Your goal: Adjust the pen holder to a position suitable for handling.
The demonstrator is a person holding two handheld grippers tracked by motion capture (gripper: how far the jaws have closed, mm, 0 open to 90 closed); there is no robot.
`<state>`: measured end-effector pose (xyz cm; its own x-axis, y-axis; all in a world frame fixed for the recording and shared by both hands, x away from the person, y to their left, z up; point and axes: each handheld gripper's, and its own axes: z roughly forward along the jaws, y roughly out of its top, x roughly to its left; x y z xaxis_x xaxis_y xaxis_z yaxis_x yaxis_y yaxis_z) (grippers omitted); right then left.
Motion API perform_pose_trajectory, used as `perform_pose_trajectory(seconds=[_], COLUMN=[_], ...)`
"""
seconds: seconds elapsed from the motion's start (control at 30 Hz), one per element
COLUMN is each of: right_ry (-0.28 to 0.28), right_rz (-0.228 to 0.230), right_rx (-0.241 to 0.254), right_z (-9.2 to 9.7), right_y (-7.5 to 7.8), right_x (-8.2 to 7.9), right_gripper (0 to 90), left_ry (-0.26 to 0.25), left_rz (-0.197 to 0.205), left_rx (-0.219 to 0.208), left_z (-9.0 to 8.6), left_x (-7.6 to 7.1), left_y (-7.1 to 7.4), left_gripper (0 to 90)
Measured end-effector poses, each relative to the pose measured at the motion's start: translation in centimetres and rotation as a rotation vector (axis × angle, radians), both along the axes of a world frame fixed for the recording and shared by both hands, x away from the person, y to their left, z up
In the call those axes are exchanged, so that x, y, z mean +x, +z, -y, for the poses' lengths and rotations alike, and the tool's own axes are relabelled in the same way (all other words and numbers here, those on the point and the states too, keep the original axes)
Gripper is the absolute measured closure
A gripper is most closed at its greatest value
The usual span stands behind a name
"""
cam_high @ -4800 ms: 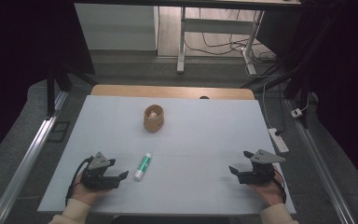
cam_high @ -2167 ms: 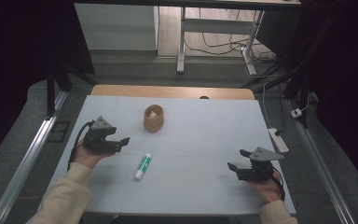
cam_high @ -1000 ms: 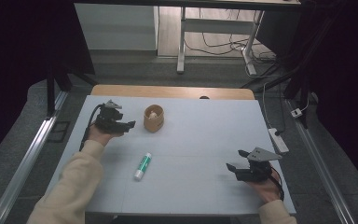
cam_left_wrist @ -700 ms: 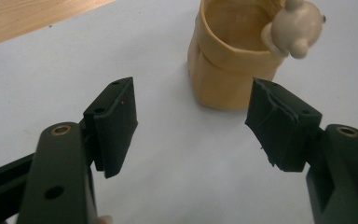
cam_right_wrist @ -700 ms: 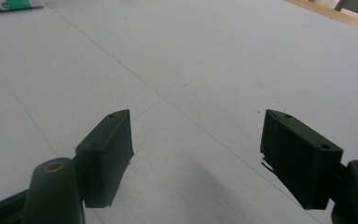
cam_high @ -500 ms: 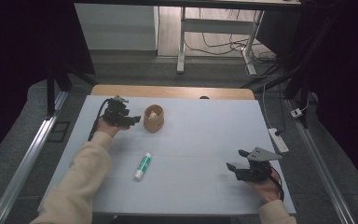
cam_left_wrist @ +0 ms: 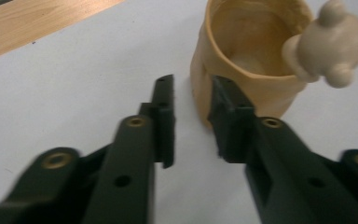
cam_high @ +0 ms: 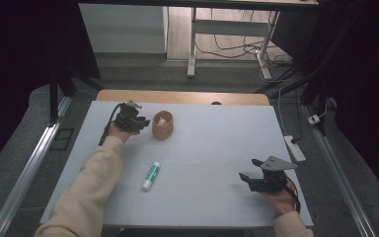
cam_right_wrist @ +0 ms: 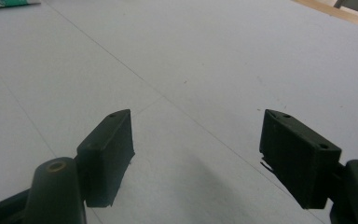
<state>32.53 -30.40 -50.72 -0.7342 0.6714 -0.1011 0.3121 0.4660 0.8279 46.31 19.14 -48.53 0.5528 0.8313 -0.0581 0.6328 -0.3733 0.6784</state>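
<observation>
A tan cup (cam_high: 162, 126) stands upright on the far left part of the white table (cam_high: 212, 143). A small pale bear figure (cam_left_wrist: 328, 44) sits on the rim of the cup (cam_left_wrist: 242, 56). My left gripper (cam_high: 144, 121) is just left of the cup, jaws pointing at it. In the left gripper view it (cam_left_wrist: 191, 116) is open by a narrow gap with nothing inside, and its right jaw tip almost touches the cup's wall. A green and white tube (cam_high: 151, 176) lies nearer the front. My right gripper (cam_high: 249, 171) hovers low at the front right, wide open (cam_right_wrist: 196, 128) and empty.
A wooden strip (cam_high: 182, 97) runs along the table's far edge. The tube's end (cam_right_wrist: 4, 3) shows at the top left of the right gripper view. A power strip (cam_high: 295, 148) lies off the table's right side, and metal rails (cam_high: 24, 173) flank the table.
My left gripper has travelled from the front left, past the tube, to the far side beside the cup. The right gripper has barely shifted.
</observation>
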Motion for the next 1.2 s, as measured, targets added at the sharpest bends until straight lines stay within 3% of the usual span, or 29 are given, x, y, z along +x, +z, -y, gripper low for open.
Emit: perform_pose_trajectory(seconds=[0.07, 0.13, 0.2, 0.37, 0.53, 1.2], right_ry=[0.003, 0.003, 0.002, -0.001, 0.002, -0.007], right_rz=[0.001, 0.002, 0.003, 0.002, 0.005, -0.001], right_rx=[0.001, -0.008, -0.011, -0.011, -0.015, -0.026], right_z=[0.0, 0.0, 0.0, 0.0, 0.0, 0.1], right_y=[0.0, -0.1, -0.1, 0.0, 0.0, -0.2], right_x=[0.0, 0.1, 0.1, 0.0, 0.0, 0.0], right_gripper=[25.1, 25.2, 25.2, 25.2, 25.2, 25.6], left_ry=[-0.005, -0.009, -0.016, -0.062, -0.066, -0.094], left_rz=[-0.005, -0.014, -0.019, -0.024, -0.032, -0.039], left_rx=[-0.004, -0.017, -0.027, 0.000, -0.007, 0.008], left_z=[-0.1, -0.2, -0.1, 0.7, 0.9, 1.4], left_x=[0.5, 0.9, 1.3, 2.4, 3.3, 4.5], left_y=[-0.3, -0.7, -1.1, -2.1, -2.7, -3.8], left_gripper=[86.0, 88.5, 88.8, 88.7, 88.7, 88.9])
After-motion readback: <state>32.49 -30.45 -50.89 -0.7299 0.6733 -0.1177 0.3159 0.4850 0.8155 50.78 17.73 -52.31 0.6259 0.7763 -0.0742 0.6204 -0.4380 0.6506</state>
